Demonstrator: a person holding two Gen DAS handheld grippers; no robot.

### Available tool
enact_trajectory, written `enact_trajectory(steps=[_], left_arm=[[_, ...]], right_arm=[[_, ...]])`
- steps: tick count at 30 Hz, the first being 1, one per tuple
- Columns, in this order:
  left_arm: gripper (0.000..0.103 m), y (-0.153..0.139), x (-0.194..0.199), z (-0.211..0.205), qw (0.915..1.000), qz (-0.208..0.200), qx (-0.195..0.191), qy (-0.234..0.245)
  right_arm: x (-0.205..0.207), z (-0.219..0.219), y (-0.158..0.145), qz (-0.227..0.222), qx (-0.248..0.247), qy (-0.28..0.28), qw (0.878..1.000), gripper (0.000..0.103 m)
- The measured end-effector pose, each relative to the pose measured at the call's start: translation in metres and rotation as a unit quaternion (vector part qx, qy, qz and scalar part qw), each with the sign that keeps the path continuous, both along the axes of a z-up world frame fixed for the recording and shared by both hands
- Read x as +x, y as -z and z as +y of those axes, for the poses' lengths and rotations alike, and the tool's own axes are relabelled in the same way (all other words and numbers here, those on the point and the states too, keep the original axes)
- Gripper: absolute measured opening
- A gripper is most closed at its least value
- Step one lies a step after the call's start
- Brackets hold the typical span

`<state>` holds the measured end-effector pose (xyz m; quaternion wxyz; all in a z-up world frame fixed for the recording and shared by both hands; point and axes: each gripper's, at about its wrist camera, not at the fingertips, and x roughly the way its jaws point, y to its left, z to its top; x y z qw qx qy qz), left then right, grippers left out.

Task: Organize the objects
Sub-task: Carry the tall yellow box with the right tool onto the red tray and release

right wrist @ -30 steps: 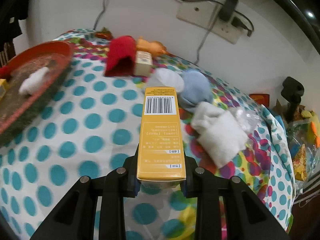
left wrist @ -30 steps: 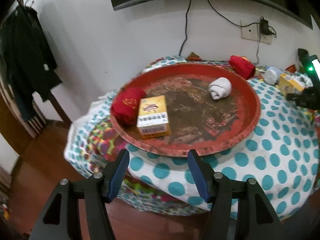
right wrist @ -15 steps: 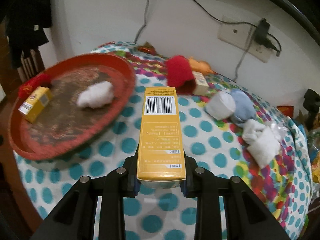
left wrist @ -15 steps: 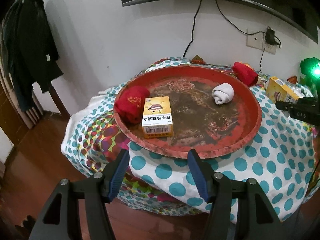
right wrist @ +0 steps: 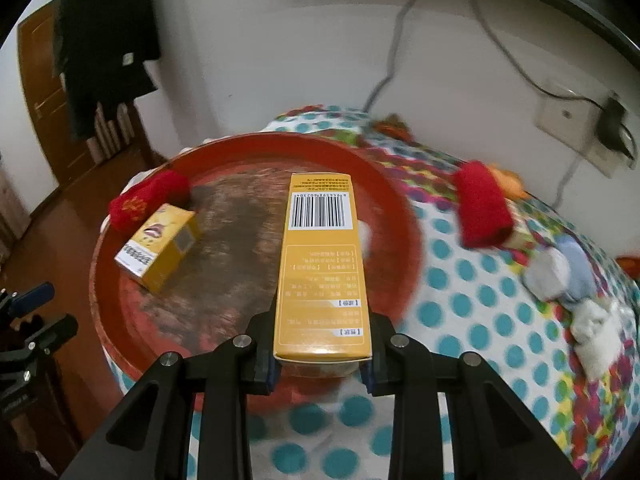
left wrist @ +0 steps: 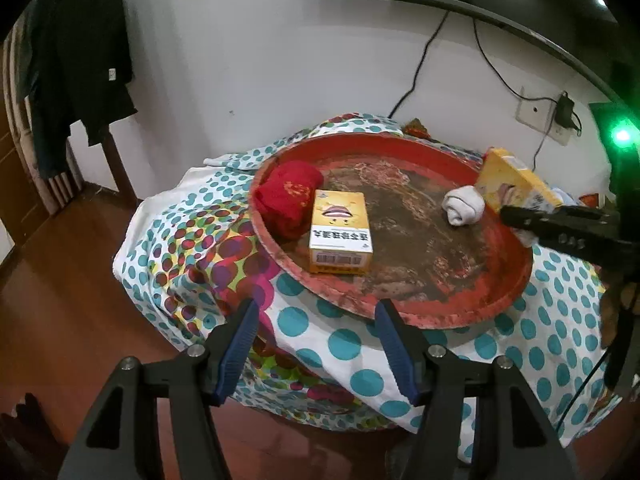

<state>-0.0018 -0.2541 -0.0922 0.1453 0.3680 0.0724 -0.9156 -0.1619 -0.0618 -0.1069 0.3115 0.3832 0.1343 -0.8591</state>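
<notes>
Clamping the tall yellow box [right wrist: 320,272] by its near end, the right tongs [right wrist: 322,364] hold it above the red tray [right wrist: 400,216], seemingly to join the smaller box [right wrist: 160,248]; the left tongs [left wrist: 316,344] hang released, empty.

- The held yellow box [right wrist: 322,268] hides most of the white sock roll [right wrist: 365,235] behind it.
- Tablecloth [right wrist: 352,416] dots at six o'clock are blurred.
- Box print is unreadable.

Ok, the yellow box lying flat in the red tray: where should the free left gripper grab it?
Grip the yellow box across its two long sides, coming down from above. It lies flat and its near end faces the open left gripper. The red sock roll crowds its far-left corner, so pinch nearer the barcode end.
</notes>
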Motion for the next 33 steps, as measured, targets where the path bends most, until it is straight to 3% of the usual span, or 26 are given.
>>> enact_trajectory(steps=[8,18,33], left_arm=[[0.062,0.004,-0.002,-0.006,0.9999,-0.010,0.011,-0.005],[0.062,0.005,-0.003,-0.006,0.9998,-0.013,0.013,-0.001],[0.062,0.009,-0.004,-0.015,0.9995,-0.018,0.016,-0.019]], right_arm=[[-0.007,-0.047,0.017,-0.034,0.006,-0.020,0.999,0.029],[-0.018,-0.088,0.032,-0.040,0.060,-0.024,0.997,0.029],[-0.044,-0.100,0.047,-0.047,0.103,-0.017,0.993,0.029]])
